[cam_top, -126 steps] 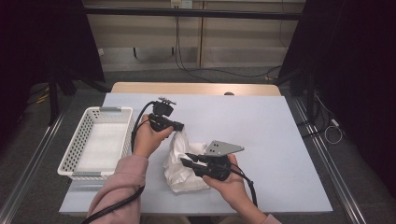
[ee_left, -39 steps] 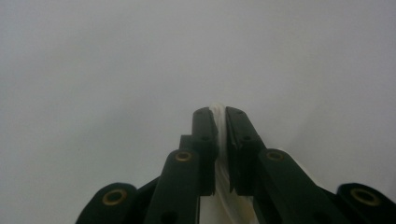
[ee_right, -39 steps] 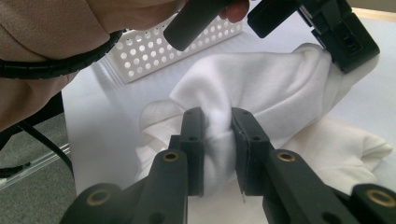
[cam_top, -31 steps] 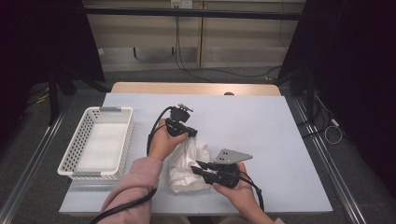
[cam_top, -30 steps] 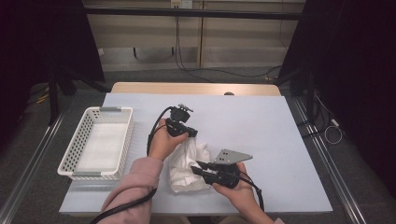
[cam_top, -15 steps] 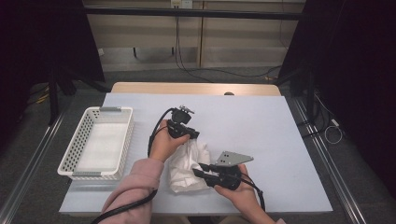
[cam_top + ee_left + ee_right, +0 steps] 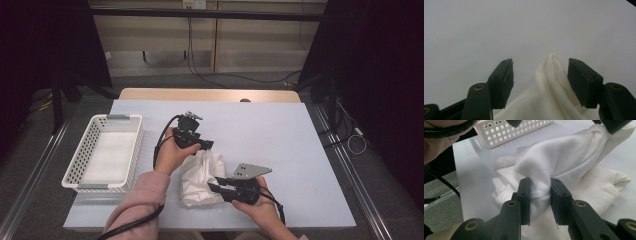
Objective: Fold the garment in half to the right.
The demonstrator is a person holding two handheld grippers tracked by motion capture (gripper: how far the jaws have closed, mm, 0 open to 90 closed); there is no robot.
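1. The left gripper (image 7: 540,75) has just been opening; its jaws stand spread, a peak of the white cloth (image 7: 200,177) between them, resting against one pad.
2. The right gripper (image 7: 539,195) pinches a cloth fold.
3. The cloth lies crumpled near the table's (image 7: 300,145) front edge, beside the white basket (image 7: 82,167).
4. Both hands point inward at it.

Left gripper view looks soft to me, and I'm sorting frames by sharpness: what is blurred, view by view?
Left gripper view: table hazy, white cloth soft. Right gripper view: cloth fold sharp, basket slightly soft. High view: evenly lit table, dark surroundings.
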